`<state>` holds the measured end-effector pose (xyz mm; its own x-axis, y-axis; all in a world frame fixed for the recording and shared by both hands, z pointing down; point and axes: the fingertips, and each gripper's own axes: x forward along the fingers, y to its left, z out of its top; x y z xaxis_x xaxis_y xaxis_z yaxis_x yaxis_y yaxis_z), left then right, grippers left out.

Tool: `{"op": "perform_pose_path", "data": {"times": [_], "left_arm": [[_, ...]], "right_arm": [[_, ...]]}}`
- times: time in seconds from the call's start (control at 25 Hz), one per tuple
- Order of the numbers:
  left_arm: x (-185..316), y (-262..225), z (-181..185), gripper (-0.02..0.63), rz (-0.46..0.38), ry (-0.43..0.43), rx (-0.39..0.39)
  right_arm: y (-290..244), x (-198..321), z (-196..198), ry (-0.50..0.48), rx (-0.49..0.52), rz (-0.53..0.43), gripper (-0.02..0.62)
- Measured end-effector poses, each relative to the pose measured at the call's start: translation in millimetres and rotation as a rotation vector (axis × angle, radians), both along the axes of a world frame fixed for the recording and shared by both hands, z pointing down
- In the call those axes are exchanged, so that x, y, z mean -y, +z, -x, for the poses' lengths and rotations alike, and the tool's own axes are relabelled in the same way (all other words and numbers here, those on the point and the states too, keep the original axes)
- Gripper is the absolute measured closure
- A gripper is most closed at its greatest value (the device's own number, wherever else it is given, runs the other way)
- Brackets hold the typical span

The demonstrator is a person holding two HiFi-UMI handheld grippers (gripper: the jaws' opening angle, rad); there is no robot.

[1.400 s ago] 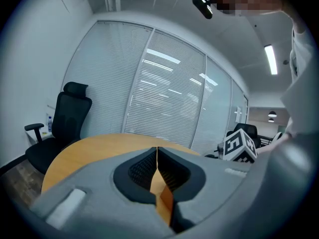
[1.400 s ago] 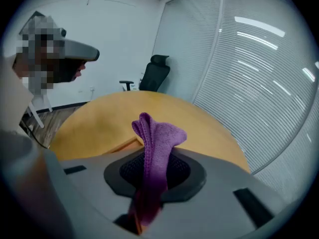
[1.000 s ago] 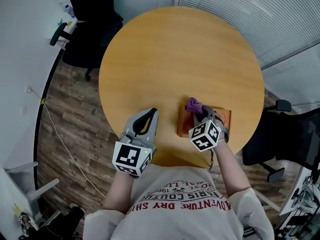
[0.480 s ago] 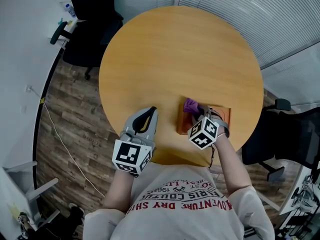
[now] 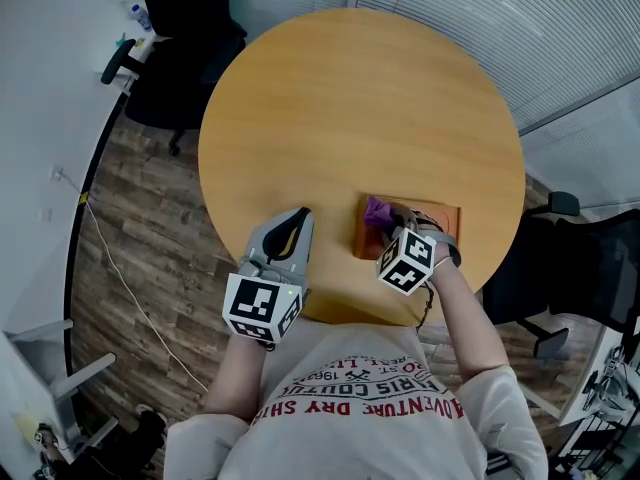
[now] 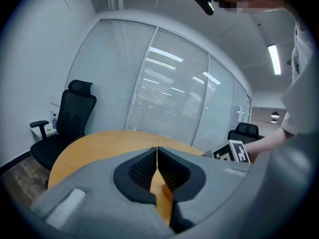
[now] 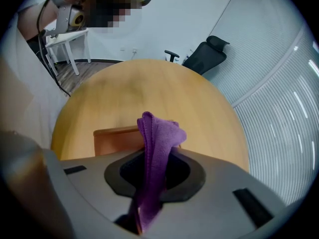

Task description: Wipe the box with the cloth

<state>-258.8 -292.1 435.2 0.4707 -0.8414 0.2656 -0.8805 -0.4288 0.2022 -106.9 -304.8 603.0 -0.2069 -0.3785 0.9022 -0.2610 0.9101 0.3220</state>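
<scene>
A flat orange-brown box [image 5: 440, 220] lies near the right front edge of the round wooden table [image 5: 350, 118]. My right gripper [image 5: 385, 220] is shut on a purple cloth [image 5: 377, 210], held over the box's left part. In the right gripper view the cloth [image 7: 155, 142] stands folded between the jaws, with the box [image 7: 115, 137] just beyond them. My left gripper [image 5: 297, 218] rests shut over the table's front edge, left of the box, with nothing in it. In the left gripper view its jaws [image 6: 157, 156] are closed together.
Black office chairs stand at the far left [image 5: 180, 38] and at the right [image 5: 570, 268] of the table. A white desk edge [image 5: 60, 98] runs along the left. Slatted blinds [image 5: 500, 28] line the far wall. A cable [image 5: 120, 278] lies on the wood floor.
My right gripper has carried the purple cloth slightly up and to the left over the box. The left gripper has hardly moved.
</scene>
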Motion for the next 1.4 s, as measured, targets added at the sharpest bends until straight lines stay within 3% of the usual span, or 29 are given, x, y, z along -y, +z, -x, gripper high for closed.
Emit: {"op": "perform_pose_path", "data": {"times": [0.52, 1.16, 1.4], "left_arm": [[-8, -5, 3, 0.592, -0.011, -0.037, 0.003], [-45, -5, -36, 0.592, -0.003, -0.028, 0.021], [-55, -6, -54, 0.592, 0.005, -0.015, 0.036]], "right_arm": [[-3, -45, 1, -0.060, 0.024, 0.120, 0.522], [-2, -106, -6, -0.071, 0.112, 0.162, 0.522], [-4, -127, -16, -0.067, 0.162, 0.239, 0.521]]}}
